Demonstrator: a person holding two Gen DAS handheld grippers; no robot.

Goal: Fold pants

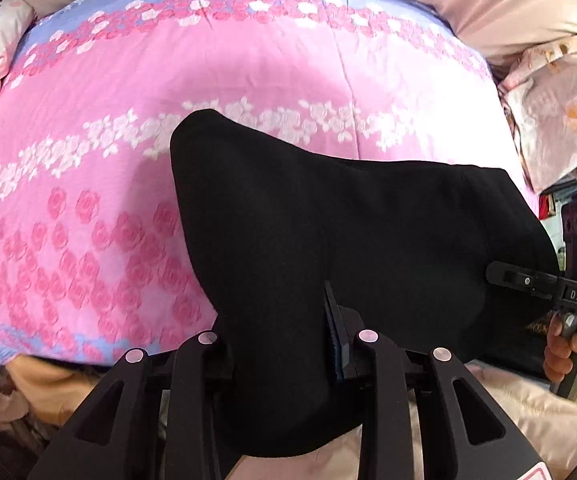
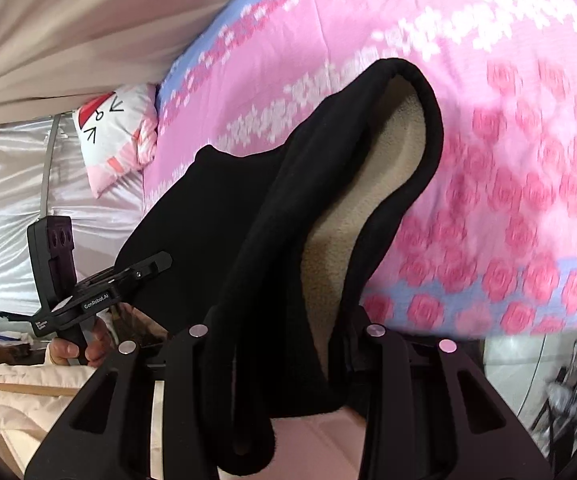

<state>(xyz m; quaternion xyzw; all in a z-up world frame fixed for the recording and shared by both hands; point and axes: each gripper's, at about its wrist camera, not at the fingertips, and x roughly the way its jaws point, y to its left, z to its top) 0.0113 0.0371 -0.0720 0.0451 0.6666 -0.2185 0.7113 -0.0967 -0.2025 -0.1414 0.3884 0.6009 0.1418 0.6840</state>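
Now — one black pants [image 1: 348,232] | two grippers: left [image 1: 288,336] and right [image 2: 288,332] fingers both clamped on it

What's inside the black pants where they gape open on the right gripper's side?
In the opening of the black pants a beige fleece lining shows, nothing else. Deeper inside is hidden by folds. The right gripper is clamped on the cloth, fingertips covered.

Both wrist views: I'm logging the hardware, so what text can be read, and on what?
"DAS": on the right tool, seen from the left wrist.
"GenRobot.AI": on the left tool, seen from the right wrist.
Small white print on that tool's base: too small to read.
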